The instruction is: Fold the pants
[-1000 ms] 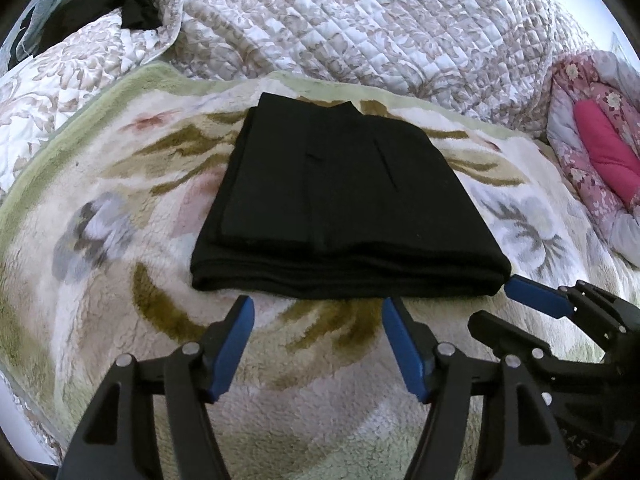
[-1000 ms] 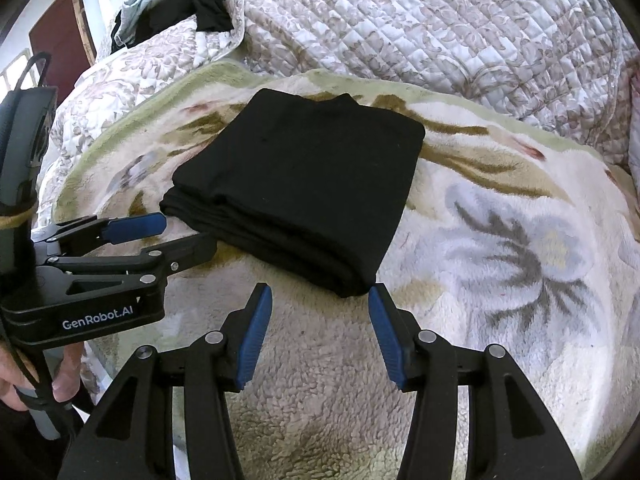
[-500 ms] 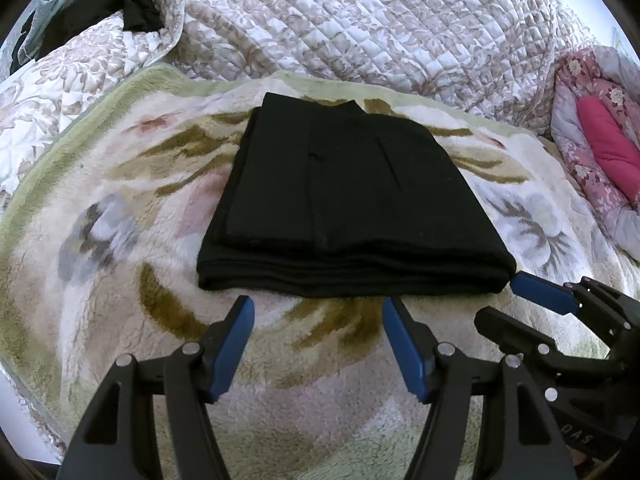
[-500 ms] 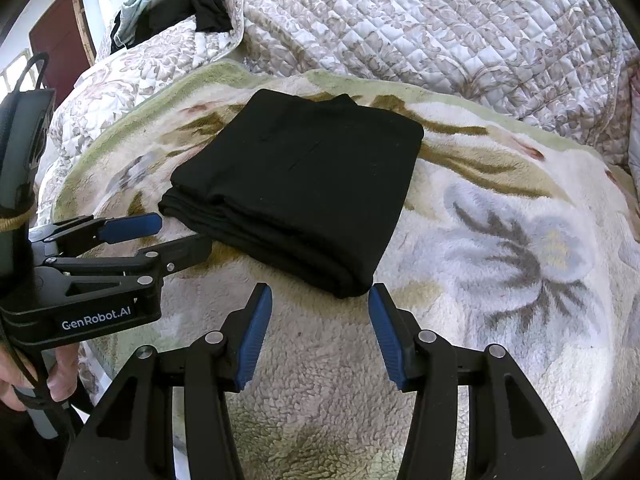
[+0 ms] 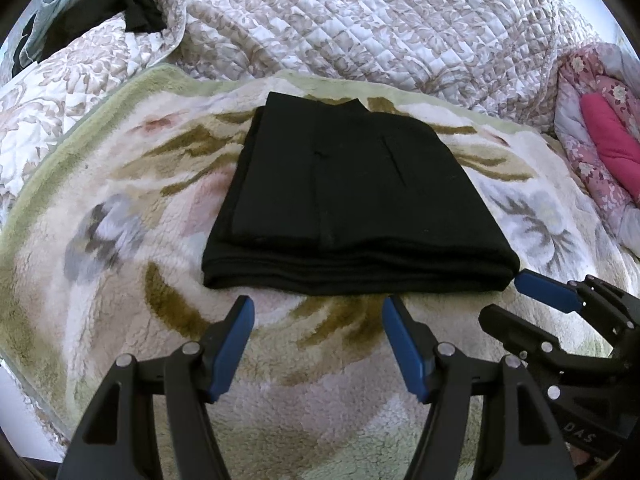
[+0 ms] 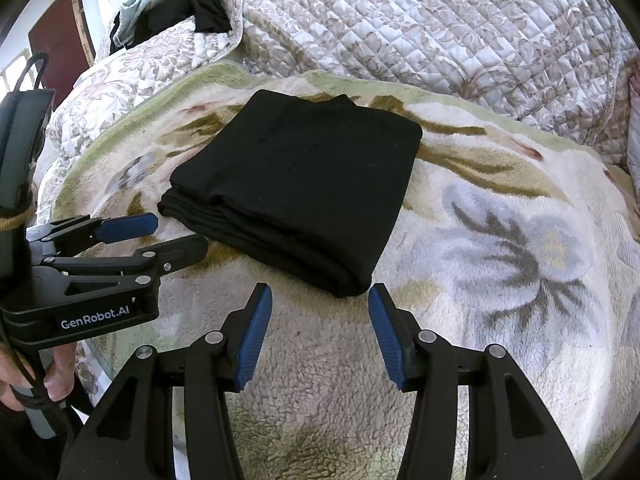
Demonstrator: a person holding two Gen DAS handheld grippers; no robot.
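Note:
The black pants [image 5: 348, 200] lie folded into a neat stacked rectangle on the floral fleece blanket [image 5: 120, 208]. They also show in the right wrist view [image 6: 300, 188]. My left gripper [image 5: 316, 312] is open and empty, just short of the near folded edge. My right gripper [image 6: 318, 300] is open and empty, just short of the near right corner of the pants. The right gripper also shows at the right of the left wrist view [image 5: 520, 296]. The left gripper shows at the left of the right wrist view [image 6: 176, 232].
A quilted floral bedspread [image 5: 380, 20] is bunched behind the blanket. Dark clothes [image 6: 192, 4] lie piled at the back left. A pink floral quilt [image 5: 600, 140] lies at the right. The blanket's front edge [image 5: 24, 364] drops off at the lower left.
Both grippers have drawn back very slightly from the pants. The pants have not moved and both grippers stay open.

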